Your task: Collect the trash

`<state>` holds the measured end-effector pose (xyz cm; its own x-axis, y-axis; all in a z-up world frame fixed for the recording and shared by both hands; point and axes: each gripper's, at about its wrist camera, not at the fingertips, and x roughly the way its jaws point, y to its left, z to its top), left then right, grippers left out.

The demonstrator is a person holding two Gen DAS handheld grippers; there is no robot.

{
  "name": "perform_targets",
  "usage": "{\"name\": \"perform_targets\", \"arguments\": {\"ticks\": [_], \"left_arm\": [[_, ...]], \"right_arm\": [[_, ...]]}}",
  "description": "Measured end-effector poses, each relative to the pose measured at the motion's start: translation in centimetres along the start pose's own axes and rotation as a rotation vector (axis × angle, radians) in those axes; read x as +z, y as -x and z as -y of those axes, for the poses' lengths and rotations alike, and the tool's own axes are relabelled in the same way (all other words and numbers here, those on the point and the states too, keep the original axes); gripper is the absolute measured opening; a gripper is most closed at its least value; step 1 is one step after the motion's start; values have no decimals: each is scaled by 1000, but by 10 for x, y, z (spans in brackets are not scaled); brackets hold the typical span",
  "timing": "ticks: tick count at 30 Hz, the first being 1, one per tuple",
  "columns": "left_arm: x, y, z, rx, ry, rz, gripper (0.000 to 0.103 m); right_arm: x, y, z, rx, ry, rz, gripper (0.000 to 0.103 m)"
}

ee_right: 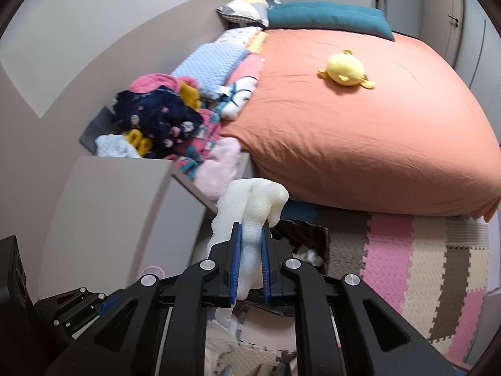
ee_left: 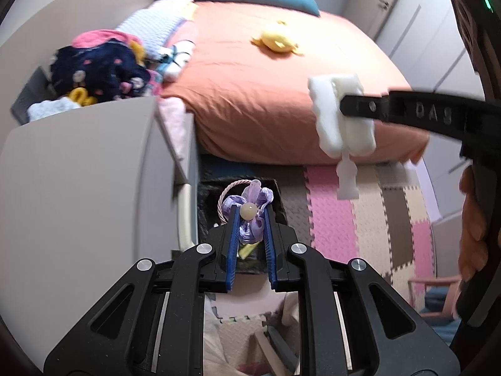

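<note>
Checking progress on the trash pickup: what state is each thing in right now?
left gripper: shut on the purple hair tie.
purple hair tie: held above the black bin.
right gripper: shut on the white foam piece.
white foam piece: held, squeezed between the pads.
black bin: open, some scraps inside.
yellow plush toy: lying on the bed.

Left hand-held gripper [ee_left: 249, 216] grips purple hair-tie [ee_left: 250, 216], seemingly.

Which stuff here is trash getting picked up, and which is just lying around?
Part of the job:
- purple hair tie, in the left gripper
- white foam piece, in the right gripper
- black bin

Just lying about:
- yellow plush toy
- pile of clothes
- teal pillow
</note>
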<state>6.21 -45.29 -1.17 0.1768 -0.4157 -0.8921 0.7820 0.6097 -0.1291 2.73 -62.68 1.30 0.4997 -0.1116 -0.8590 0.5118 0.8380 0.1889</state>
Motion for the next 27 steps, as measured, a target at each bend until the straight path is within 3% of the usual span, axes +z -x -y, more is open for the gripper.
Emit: {"name": "perform_targets", "arguments": {"ticks": [1,2,4,7,27], "left_arm": [[1,-4,3,9,-10,-18,30],[1,-9,5,24,-15,-36,59],[3,-10,9,72,-15,-18,98],[3,-5,6,93,-20,16,97],[3,0,-11,75,31,25,97]], "right_arm": [[1,-2,2,-14,-1,-5,30],[3,-3,4,-34,-1,-2,46],[7,-1,6,-69,3,18,55],[14,1,9,-83,2,37,65],[19,0,2,-79,20,47,66]]}}
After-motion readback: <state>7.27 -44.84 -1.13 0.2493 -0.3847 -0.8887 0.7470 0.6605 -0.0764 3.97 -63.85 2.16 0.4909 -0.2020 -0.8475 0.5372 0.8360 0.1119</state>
